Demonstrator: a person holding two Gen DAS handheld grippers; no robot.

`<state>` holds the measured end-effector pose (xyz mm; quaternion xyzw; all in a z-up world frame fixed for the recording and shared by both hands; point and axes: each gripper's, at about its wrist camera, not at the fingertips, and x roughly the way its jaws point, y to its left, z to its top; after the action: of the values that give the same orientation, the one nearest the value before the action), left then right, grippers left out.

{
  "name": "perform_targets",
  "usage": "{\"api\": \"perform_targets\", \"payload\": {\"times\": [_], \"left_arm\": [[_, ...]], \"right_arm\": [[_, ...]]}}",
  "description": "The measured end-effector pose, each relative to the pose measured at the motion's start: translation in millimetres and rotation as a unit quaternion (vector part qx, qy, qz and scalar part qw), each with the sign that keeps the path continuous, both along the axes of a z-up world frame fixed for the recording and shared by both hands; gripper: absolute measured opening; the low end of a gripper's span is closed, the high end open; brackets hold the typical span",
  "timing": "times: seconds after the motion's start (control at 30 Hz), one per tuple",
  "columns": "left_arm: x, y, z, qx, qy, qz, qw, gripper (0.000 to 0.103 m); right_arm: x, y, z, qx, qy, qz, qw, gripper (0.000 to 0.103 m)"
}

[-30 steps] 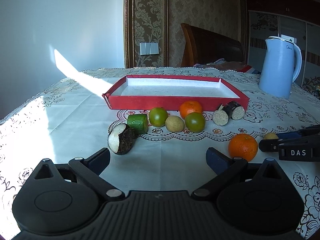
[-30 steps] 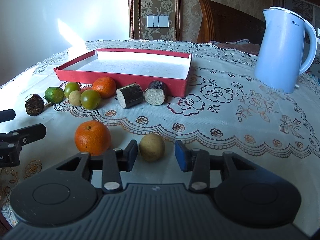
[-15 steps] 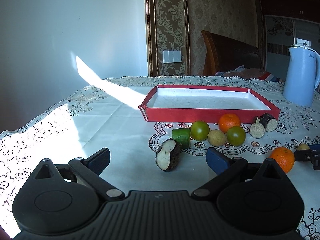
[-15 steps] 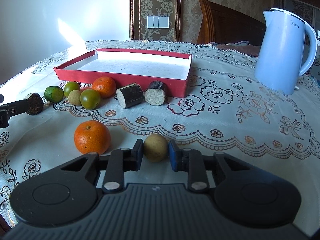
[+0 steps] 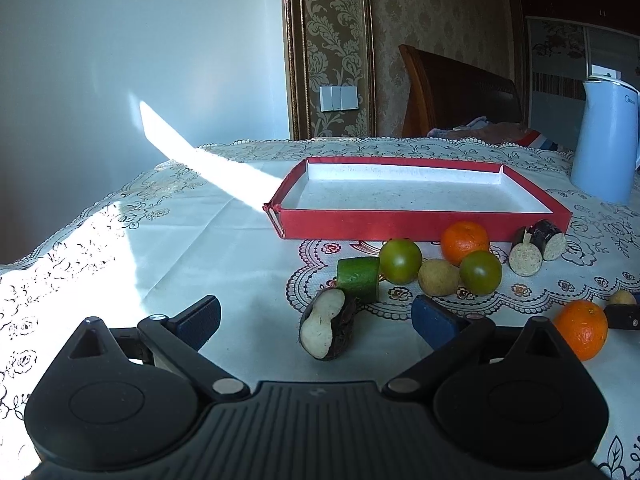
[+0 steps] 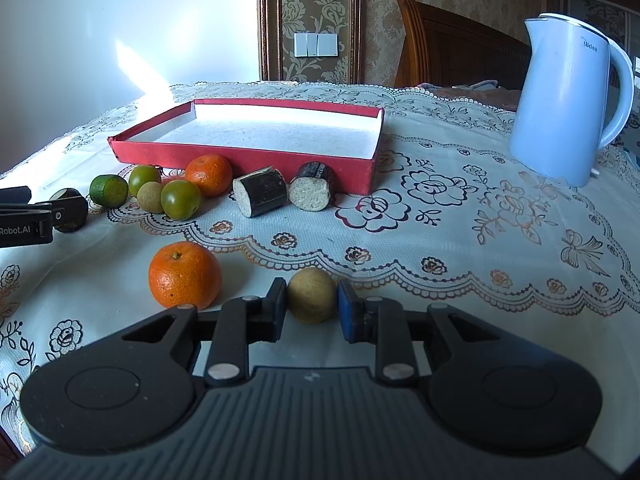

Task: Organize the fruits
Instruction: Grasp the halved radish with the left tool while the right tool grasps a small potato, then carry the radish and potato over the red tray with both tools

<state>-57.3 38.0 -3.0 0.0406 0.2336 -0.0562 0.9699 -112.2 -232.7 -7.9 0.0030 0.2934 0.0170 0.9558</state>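
Note:
My right gripper (image 6: 312, 298) is shut on a small round tan fruit (image 6: 312, 295) that rests on the tablecloth; an orange (image 6: 185, 275) lies just to its left. My left gripper (image 5: 316, 316) stands open, with a dark-skinned cut piece with white flesh (image 5: 329, 327) between its fingers, untouched. Beyond it lie a green cut piece (image 5: 359, 278), two green round fruits (image 5: 400, 261), a tan fruit (image 5: 439, 277), an orange (image 5: 465, 237) and two dark cut stubs (image 5: 538, 245). The red tray (image 5: 420, 224) with a white floor lies behind them, holding nothing.
A pale blue kettle (image 6: 568, 100) stands at the back right of the table. A lace tablecloth (image 6: 460, 216) covers the table. Sunlight falls across the table's left side (image 5: 80, 260). A wooden chair back (image 5: 452, 96) and a wall stand behind.
My right gripper closed on the tan fruit. The left gripper's view swung left, so the fruits now sit to the right and the dark cut piece lies between its fingers.

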Motion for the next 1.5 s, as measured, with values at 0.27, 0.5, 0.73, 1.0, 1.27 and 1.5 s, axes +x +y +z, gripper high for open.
{"api": "perform_targets", "payload": {"times": [0.27, 0.5, 0.73, 1.0, 1.27, 1.5], "left_arm": [[11, 7, -8, -0.026, 0.043, -0.002, 0.9987, 0.055], [9, -1, -8, -0.013, 0.044, -0.008, 0.9989, 0.030], [1, -14, 1, 0.008, 0.026, -0.001, 0.9996, 0.029], [-7, -36, 13, 0.018, 0.010, -0.013, 0.9997, 0.029], [-6, -47, 19, 0.018, 0.003, -0.011, 0.9998, 0.029], [-2, -44, 23, 0.010, -0.003, -0.001, 0.9999, 0.029]], "right_arm": [[0, 0, 0, 0.004, -0.001, -0.001, 1.000, 0.026], [0, 0, 0, 0.001, -0.001, -0.001, 1.000, 0.026], [0, -2, 1, 0.006, -0.002, -0.008, 1.000, 0.025], [-1, -3, 1, 0.008, -0.004, -0.012, 1.000, 0.025], [-6, -7, 6, 0.020, -0.022, -0.020, 0.999, 0.025], [-6, -10, 18, 0.025, -0.040, -0.018, 0.999, 0.025]]}}
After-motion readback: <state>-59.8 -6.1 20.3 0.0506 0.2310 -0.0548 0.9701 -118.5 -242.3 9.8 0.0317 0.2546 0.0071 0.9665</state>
